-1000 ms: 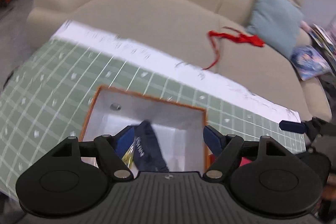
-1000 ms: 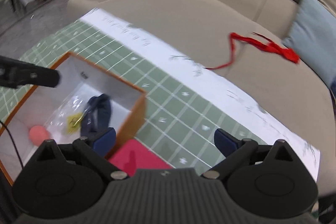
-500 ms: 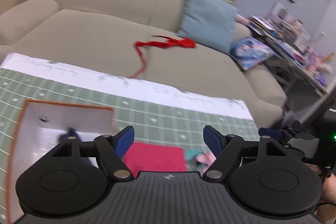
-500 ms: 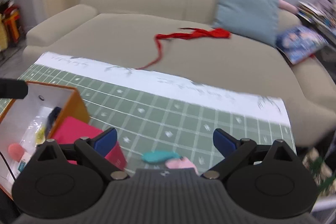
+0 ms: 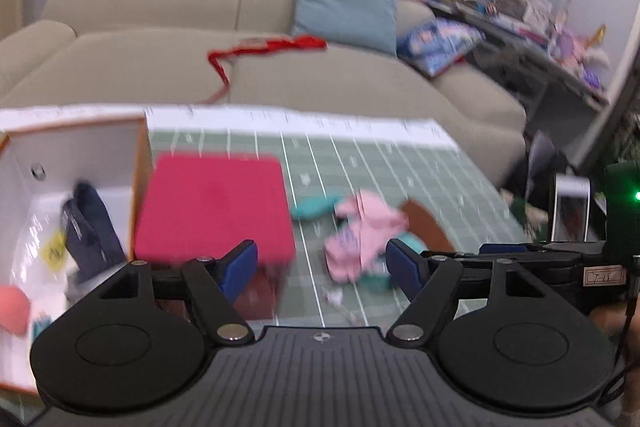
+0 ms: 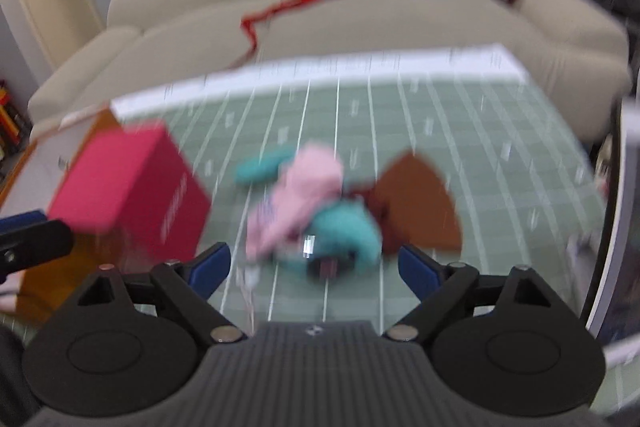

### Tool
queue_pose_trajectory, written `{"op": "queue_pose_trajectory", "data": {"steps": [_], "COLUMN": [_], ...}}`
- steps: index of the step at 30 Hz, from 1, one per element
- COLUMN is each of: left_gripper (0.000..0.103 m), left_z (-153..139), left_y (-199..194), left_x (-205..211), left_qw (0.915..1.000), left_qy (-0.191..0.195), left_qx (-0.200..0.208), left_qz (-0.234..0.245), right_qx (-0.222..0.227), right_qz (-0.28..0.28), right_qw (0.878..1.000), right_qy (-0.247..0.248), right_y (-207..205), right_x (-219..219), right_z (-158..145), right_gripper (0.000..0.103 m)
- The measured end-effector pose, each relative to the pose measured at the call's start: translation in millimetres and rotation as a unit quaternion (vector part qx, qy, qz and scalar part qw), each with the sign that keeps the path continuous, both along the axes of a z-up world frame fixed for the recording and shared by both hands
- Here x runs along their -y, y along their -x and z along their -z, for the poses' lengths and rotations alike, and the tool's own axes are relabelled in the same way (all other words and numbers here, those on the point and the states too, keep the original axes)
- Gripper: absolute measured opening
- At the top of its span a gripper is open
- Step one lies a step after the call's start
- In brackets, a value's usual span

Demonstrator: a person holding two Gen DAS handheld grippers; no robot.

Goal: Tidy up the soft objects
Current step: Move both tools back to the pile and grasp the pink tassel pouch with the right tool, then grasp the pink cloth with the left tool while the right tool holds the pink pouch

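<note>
Soft items partly sorted: some in box (image 5: 24, 163), pile (image 6: 320, 203) left on mat (image 6: 460, 131).
L gripper (image 5: 322, 265) & R gripper (image 6: 314, 265) wide open, nothing held; R jaws just narrowed slightly, pile just ahead, not between pads.

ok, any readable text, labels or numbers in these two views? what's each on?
None can be read.
Red box: pale lettering on its side, blurred.
Dark garment in the white box: pale label strip, too small.
White strip along the mat edge: print, smeared.
Books on the sofa: cover print too blurred.
</note>
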State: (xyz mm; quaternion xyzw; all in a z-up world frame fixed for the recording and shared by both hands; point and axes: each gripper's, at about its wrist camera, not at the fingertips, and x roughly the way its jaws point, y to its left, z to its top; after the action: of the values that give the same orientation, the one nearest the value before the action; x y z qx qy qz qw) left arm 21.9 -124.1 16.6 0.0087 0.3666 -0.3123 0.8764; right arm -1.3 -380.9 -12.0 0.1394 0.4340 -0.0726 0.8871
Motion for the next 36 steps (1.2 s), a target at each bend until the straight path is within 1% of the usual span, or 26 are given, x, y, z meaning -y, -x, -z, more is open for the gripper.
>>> {"op": "queue_pose_trajectory", "data": {"steps": [3, 4, 5, 7, 9, 14, 17, 18, 19, 20, 21, 22, 23, 26, 30, 33, 34, 35, 36], "left_gripper": [0.084, 0.084, 0.083, 0.083, 0.083, 0.083, 0.083, 0.083, 0.083, 0.083, 0.083, 0.083, 0.083, 0.083, 0.083, 0.083, 0.083, 0.083, 0.084], "left_z": [15.2, 18.9, 21.8, 24.5, 23.7, 23.0, 23.6, 23.5, 23.9, 24.1, 24.4, 24.9, 25.4, 26.9, 26.1, 28.0, 29.8, 31.8, 34.2], "left_y": [6.3, 7.2, 7.8, 8.9, 10.0, 10.4, 9.8, 10.2, 9.9, 9.6, 9.8, 9.8, 9.7, 7.5, -0.1, -7.6, -12.3, -16.9, -22.9], "left_x": [-1.8, -2.0, -2.2, -2.6, -4.0, -8.9, -8.3, -7.2, -4.4, -2.1, 0.7, 5.1, 9.4, 23.9, 44.9, 63.8, 71.0, 76.5, 82.1], "left_qw": [0.9999, 0.9998, 0.9996, 0.9994, 0.9993, 0.9992, 0.999, 0.999, 0.9989, 0.9988, 0.9986, 0.9983, 0.9979, 0.9964, 0.9934, 0.992, 0.9905, 0.989, 0.9876], "left_qy": [-0.006, -0.012, -0.018, -0.029, -0.033, -0.031, -0.036, -0.038, -0.04, -0.043, -0.047, -0.051, -0.055, -0.066, -0.05, -0.052, -0.052, -0.049, -0.045], "left_qx": [-0.014, -0.017, -0.019, -0.019, -0.016, -0.019, -0.019, -0.021, -0.022, -0.024, -0.025, -0.026, -0.026, -0.032, -0.052, -0.056, -0.06, -0.067, -0.075], "left_qz": [0.005, 0.007, 0.008, 0.008, 0.005, -0.015, -0.016, -0.012, -0.007, -0.003, 0.003, 0.012, 0.019, 0.043, 0.089, 0.1, 0.112, 0.123, 0.13], "right_qx": [-0.025, -0.036, -0.046, -0.055, -0.071, -0.08, -0.079, -0.077, -0.075, -0.072, -0.068, -0.065, -0.064, -0.065, -0.066, -0.066, -0.065, -0.064, -0.064], "right_qz": [-0.023, -0.031, -0.037, -0.056, -0.069, -0.08, -0.086, -0.091, -0.096, -0.101, -0.106, -0.112, -0.115, -0.112, -0.088, -0.065, -0.06, -0.052, -0.043], "right_qw": [0.999, 0.998, 0.998, 0.997, 0.995, 0.993, 0.993, 0.993, 0.992, 0.992, 0.991, 0.99, 0.989, 0.99, 0.993, 0.995, 0.996, 0.996, 0.996], "right_qy": [-0.035, -0.033, -0.017, 0.007, 0.0, -0.013, -0.027, -0.024, -0.025, -0.03, -0.038, -0.051, -0.061, -0.061, -0.051, -0.035, -0.027, -0.026, -0.035], "right_y": [11.4, 13.8, 16.7, 21.0, 17.7, 17.1, 17.1, 16.6, 16.7, 17.7, 18.4, 18.9, 19.9, 22.6, 29.0, 33.2, 34.4, 35.6, 36.5], "right_x": [-7.6, -12.6, -20.5, -32.1, -35.9, -41.4, -42.2, -44.1, -46.1, -47.3, -47.6, -46.6, -45.6, -41.0, -21.2, -6.0, -2.4, 2.2, 7.3], "right_z": [23.7, 30.8, 37.6, 47.5, 55.7, 71.4, 77.6, 77.8, 77.0, 76.2, 75.9, 76.2, 75.4, 73.6, 70.9, 69.4, 68.8, 69.0, 69.8], "right_gripper": [0.087, 0.085, 0.081, 0.077, 0.077, 0.076, 0.073, 0.072, 0.067, 0.059, 0.054, 0.043, 0.039, 0.036, 0.035, 0.036, 0.036, 0.036, 0.036]}}
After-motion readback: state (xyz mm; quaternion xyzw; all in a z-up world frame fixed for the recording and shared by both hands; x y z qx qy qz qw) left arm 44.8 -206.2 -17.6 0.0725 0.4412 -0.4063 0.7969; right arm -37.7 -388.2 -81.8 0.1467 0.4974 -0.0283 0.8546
